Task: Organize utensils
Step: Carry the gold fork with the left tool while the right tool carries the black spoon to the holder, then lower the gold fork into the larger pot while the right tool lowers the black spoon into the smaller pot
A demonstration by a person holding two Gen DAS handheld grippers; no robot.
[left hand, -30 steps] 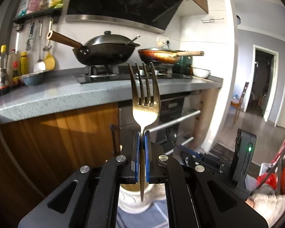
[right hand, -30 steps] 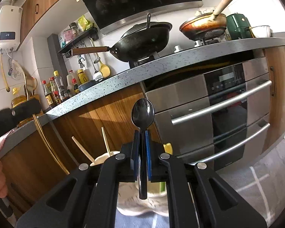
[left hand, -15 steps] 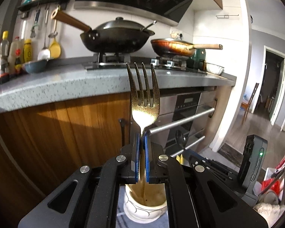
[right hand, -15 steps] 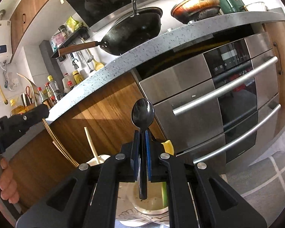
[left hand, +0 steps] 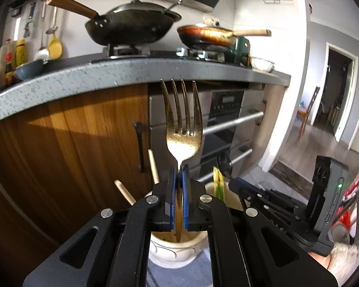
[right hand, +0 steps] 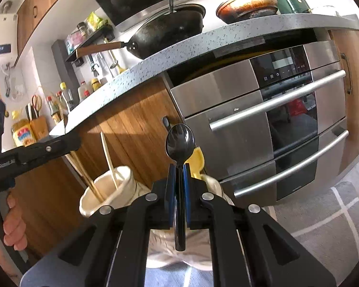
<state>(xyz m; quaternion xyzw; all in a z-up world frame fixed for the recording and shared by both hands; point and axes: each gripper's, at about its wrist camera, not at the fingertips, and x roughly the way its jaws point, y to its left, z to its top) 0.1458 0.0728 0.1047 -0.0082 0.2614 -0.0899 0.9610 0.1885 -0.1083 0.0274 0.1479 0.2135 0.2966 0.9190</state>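
Left hand-held gripper clamped on fork, handle tip inside the cup at 6 o'clock. Right hand-held gripper clamped on spoon, above its cup. Neither released yet.

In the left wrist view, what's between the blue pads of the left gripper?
The gold metal fork, its thin neck pinched by the closed left gripper, tines pointing up.

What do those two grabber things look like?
Both are black and boxy. The left gripper and right gripper each have blue pads on their fingers, round silver screws, and triangle-shaped cut-outs in the arms. White lettering runs along the left one's side, and the right one carries a small green light.
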